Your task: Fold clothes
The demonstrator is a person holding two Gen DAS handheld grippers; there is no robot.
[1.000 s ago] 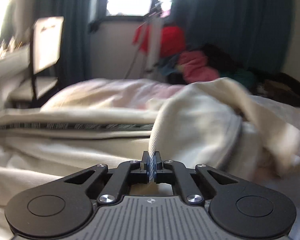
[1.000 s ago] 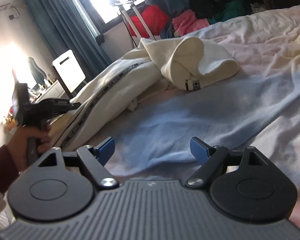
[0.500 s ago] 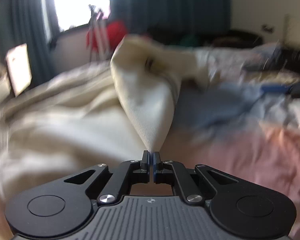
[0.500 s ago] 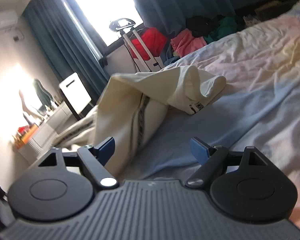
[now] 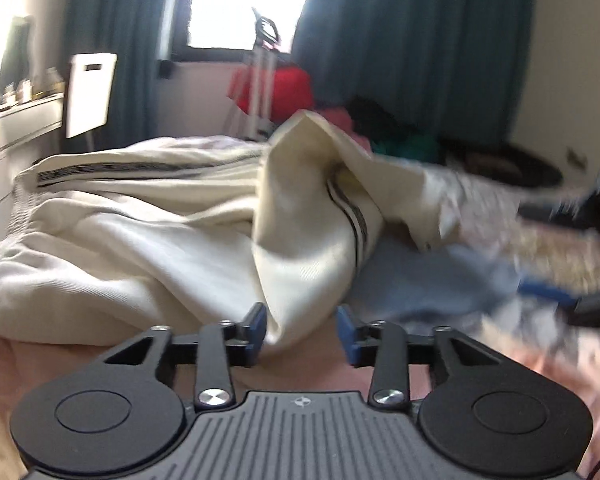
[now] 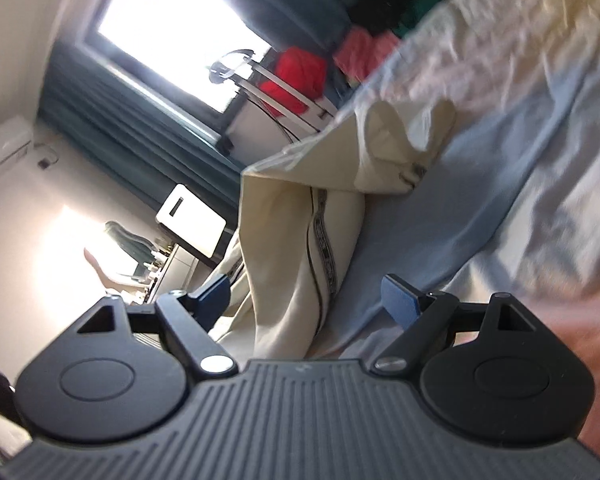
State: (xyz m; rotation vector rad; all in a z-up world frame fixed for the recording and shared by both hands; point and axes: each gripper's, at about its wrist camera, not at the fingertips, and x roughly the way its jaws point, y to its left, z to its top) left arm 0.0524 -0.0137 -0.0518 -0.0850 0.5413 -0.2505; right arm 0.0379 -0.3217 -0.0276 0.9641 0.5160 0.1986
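**Cream trousers let go mid-fold on the bed**

Cream knit trousers with a black patterned side stripe lie across the middle of the left-wrist frame, on a bed covered by a crumpled sheet in pale blue and pink. One leg is doubled over into a standing ridge, its cuff end drooping toward the centre right of the frame. The left hand-held gripper has just been opening; a fold of the fabric sits between its blue pads, which stand apart from it, so nothing is pinched. The right hand-held gripper stands wide, with the striped leg running between its fingers and loose.

The cloth looks soft, thick and light, likely to slump and hold no crease on its own; it should not slip much on the sheet. A sound hold would probably be at the ribbed cuff or along the striped seam, where the layers bunch.

The bedding is rumpled and yielding, so a flat fold needs smoothing. Behind, at the upper centre, are a bright window between teal curtains and a heap of red, pink and green clothes.
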